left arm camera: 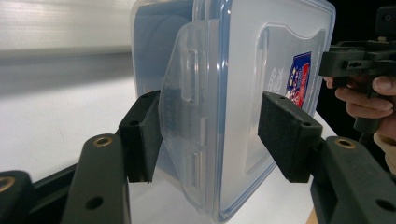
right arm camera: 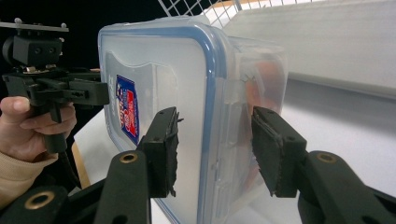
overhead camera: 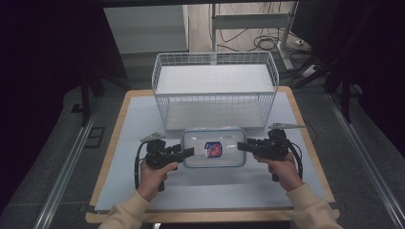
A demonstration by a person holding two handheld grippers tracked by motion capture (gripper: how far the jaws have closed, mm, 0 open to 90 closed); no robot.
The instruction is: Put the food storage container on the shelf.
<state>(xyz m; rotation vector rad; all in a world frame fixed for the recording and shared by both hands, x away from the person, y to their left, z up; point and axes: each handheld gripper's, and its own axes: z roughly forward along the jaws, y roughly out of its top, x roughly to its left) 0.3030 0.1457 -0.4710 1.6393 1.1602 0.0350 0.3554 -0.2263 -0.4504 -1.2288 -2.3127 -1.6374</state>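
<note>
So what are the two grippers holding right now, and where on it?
Both grip the clear plastic lidded box: left gripper on its left end, right gripper on its right end.

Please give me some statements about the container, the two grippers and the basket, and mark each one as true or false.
1. The plastic container lies inside the wire basket. False: it rests on the table in front of the basket.
2. The left gripper has its jaws at the container's side clip. True.
3. The container's lid has a blue rim. True.
4. The right gripper is far from the container. False: its jaws stand on either side of the container's edge.
5. The basket holds several boxes. False: it looks empty.
</note>
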